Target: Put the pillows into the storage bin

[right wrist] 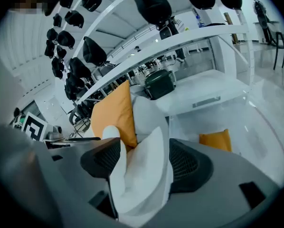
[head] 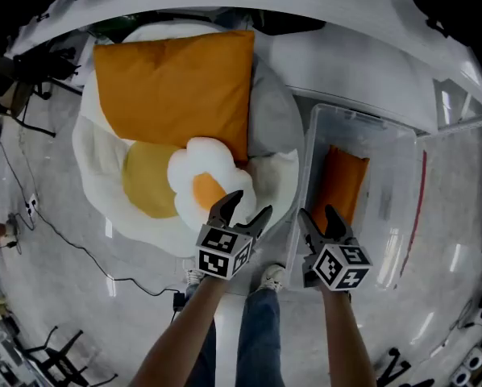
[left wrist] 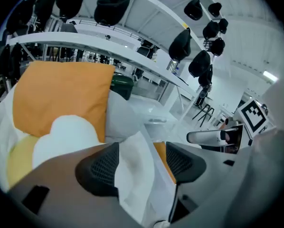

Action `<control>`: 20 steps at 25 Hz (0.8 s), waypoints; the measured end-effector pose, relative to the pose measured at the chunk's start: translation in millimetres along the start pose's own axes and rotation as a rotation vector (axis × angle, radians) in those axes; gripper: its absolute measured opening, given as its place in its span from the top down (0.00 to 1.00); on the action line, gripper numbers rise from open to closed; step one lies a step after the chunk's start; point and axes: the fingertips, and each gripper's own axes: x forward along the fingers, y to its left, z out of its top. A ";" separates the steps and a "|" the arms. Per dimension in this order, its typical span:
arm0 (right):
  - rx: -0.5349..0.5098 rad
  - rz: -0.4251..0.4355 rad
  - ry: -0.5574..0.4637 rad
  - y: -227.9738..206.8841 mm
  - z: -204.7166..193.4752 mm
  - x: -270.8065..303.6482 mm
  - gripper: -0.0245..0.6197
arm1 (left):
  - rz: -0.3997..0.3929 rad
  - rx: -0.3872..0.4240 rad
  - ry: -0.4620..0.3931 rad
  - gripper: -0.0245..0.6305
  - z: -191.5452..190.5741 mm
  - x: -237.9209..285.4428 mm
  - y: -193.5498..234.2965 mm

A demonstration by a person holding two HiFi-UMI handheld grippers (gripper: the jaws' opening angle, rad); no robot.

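Observation:
A large orange pillow (head: pixel 172 83) lies on a big white egg-shaped cushion (head: pixel 104 184) with a yellow yolk. A grey pillow (head: pixel 269 119) lies beside it. A small fried-egg pillow (head: pixel 205 180) rests at the cushion's near edge. At the right stands a clear storage bin (head: pixel 394 208) with a smaller orange pillow (head: pixel 342 180) in it. My left gripper (head: pixel 249 204) hangs open just right of the fried-egg pillow, holding nothing. My right gripper (head: pixel 317 214) is open over the bin's left rim. In the gripper views only the white cushion shows behind the jaws.
A white bench (head: pixel 362 63) runs behind the bin and the cushion. Cables (head: pixel 80 248) trail over the grey floor at the left, near dark chair legs (head: pixel 31 95). The person's legs and shoes (head: pixel 269 276) stand below the grippers.

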 end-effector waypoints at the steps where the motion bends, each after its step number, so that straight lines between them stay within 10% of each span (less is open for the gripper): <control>1: -0.008 0.009 0.005 16.3 -1.2 9.6 0.49 | 0.014 -0.008 -0.003 0.50 -1.0 -10.7 16.8; 11: -0.055 0.051 0.080 136.6 -34.1 100.6 0.48 | 0.131 -0.112 -0.015 0.50 -34.9 -89.7 173.5; 20: -0.056 -0.101 0.102 134.9 -50.3 144.0 0.42 | 0.145 -0.174 0.037 0.47 -69.4 -77.8 257.4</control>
